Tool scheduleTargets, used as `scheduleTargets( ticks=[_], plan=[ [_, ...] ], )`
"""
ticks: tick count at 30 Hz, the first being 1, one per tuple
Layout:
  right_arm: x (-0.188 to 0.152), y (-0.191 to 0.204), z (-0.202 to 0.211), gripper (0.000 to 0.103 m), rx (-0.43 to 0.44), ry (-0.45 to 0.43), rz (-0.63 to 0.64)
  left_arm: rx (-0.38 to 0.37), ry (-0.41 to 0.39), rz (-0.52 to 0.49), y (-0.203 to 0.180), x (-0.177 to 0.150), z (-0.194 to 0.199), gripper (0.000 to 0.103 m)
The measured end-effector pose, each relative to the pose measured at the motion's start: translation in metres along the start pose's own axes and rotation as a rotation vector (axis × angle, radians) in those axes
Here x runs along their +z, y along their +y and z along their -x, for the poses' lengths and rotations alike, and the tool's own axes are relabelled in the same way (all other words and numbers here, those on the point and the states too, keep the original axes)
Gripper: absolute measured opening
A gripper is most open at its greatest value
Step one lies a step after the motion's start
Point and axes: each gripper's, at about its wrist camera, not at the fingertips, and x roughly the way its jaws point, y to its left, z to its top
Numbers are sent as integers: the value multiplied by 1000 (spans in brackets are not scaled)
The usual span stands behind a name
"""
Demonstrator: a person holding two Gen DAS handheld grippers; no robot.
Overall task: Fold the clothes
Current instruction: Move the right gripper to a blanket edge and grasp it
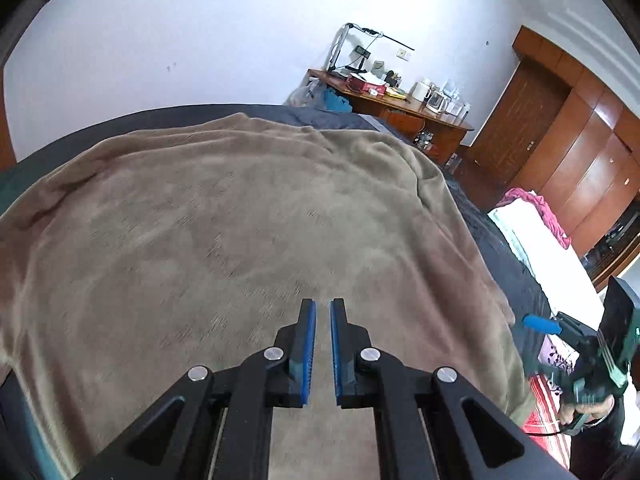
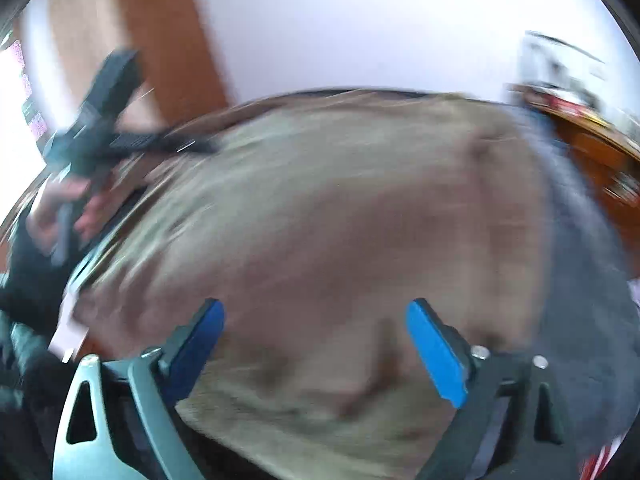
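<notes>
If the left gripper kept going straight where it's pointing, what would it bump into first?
Most likely the brown blanket spread on the bed. The left gripper points down at it with nothing in between, though how far away is hard to judge.

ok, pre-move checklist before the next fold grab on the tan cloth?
1. Left gripper empty: ok, jaws nearly shut, nothing between the pads.
2. Right gripper ready to grab: ok, jaws wide apart, nothing pinched.
3. Tan cloth spread on the bed: ok, mostly flat, with wrinkles along its far edge.
4. Grab edge or corner located: cannot tell, right wrist view is motion-blurred.
5. Grippers apart from each other: ok, the right one is off at the bed's side in the left wrist view.
</notes>
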Motion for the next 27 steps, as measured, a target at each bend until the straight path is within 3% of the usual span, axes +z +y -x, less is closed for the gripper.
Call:
scheduleTargets(
  ticks=[1,3,7,10,18,20,21,24,27],
  plan=[
    [0,-18,7,72,-52,-16,-51,10,-4,-6,-3,2,-7,8],
    [-5,-43,13,62,-149,-23,-104,28,-1,-9,-4,1,-18,8],
    [-17,-75,18,57,-293,0,-139,37,39,15,0,-7,-46,8],
    [-22,-66,7,48,-294,46,-84,49,57,49,8,-13,-59,8],
    [-15,-49,-25,47,-335,85,-24,33,52,109,30,-22,-65,8],
    [-14,-51,-29,38,-326,78,-37,18,44,119,34,-25,-67,8],
    [-13,-53,-30,26,-319,74,-44,10,29,119,35,-26,-67,8],
    [-7,-51,-33,8,-340,41,-48,-9,8,127,37,-28,-66,8],
    [1,-60,-22,7,-338,-25,-107,-31,4,147,42,-30,-65,8]
  ],
)
